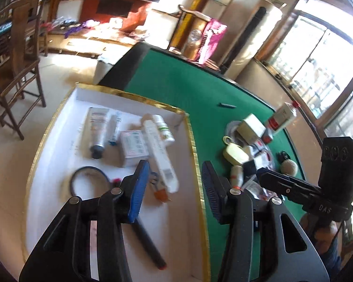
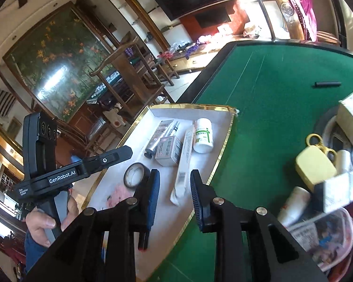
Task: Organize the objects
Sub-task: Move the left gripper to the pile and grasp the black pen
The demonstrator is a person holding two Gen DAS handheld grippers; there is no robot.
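Observation:
A white gold-rimmed tray point(image 1: 54, 155) point(image 2: 106, 183) lies on the green table point(image 1: 188, 87) point(image 2: 270, 75). It holds a silver tube point(image 1: 97, 129), a small box point(image 1: 133, 146) point(image 2: 168, 149), a long white tube point(image 1: 161, 155) point(image 2: 184, 162), a white bottle point(image 2: 202, 138), a tape ring point(image 1: 87, 179) point(image 2: 135, 175) and a black marker point(image 1: 148, 244). My left gripper point(image 1: 174, 183) is open and empty above the tray's right rim. My right gripper point(image 2: 174, 188) is open and empty over the tray's near end. A pile of loose items point(image 1: 249, 145) point(image 2: 329, 171) lies to the right.
A small black stick point(image 1: 226, 105) point(image 2: 327, 84) lies alone on the felt. Wooden chairs point(image 1: 14, 65) stand on the floor left of the table. The other gripper's body point(image 1: 327, 183) point(image 2: 49, 162) shows in each view. A pink cloth on a chair point(image 1: 211, 40) stands at the table's far edge.

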